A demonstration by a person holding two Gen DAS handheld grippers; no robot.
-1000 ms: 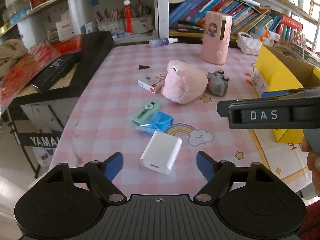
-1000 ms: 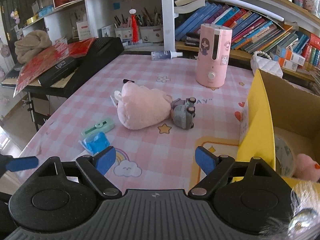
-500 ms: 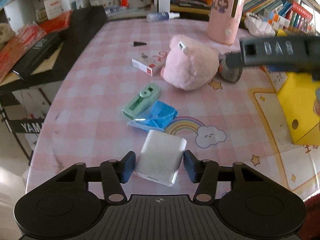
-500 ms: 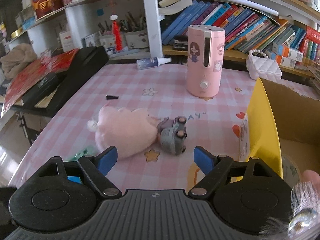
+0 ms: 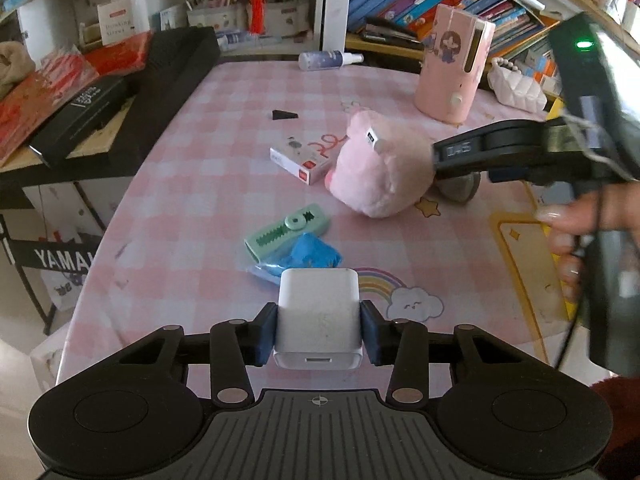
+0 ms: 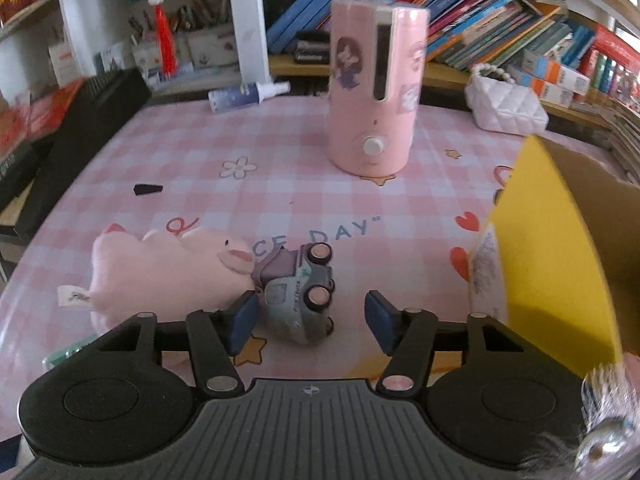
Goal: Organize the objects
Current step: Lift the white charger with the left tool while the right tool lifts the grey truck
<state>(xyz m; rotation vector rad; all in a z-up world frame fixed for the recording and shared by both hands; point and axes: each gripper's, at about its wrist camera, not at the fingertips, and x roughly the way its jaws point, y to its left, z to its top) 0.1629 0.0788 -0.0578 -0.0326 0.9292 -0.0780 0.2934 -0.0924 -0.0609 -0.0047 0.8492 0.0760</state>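
A white charger block (image 5: 318,316) sits between the blue pads of my left gripper (image 5: 319,330). Its jaws are closing and both pads press on the block's sides, low over the pink checked table (image 5: 224,184). My right gripper (image 6: 312,318) is closing around a small grey toy car (image 6: 300,296) lying on its side. The left pad is close to the car, and a gap remains at the right pad. A pink plush pig (image 6: 160,276) lies against the car's left side. In the left wrist view one of the right gripper's fingers (image 5: 472,150) reaches across the pig (image 5: 380,176).
A green correction-tape holder (image 5: 288,232), a blue crumpled packet (image 5: 314,256) and a small white-red box (image 5: 300,160) lie ahead of the charger. A pink humidifier (image 6: 372,92) stands at the back. An open yellow cardboard box (image 6: 552,248) is on the right, a black keyboard (image 5: 172,68) on the left.
My left gripper moved up around the white charger and closed onto it. My right gripper swung from the yellow box side toward the toy car, sank, and its jaws narrowed.
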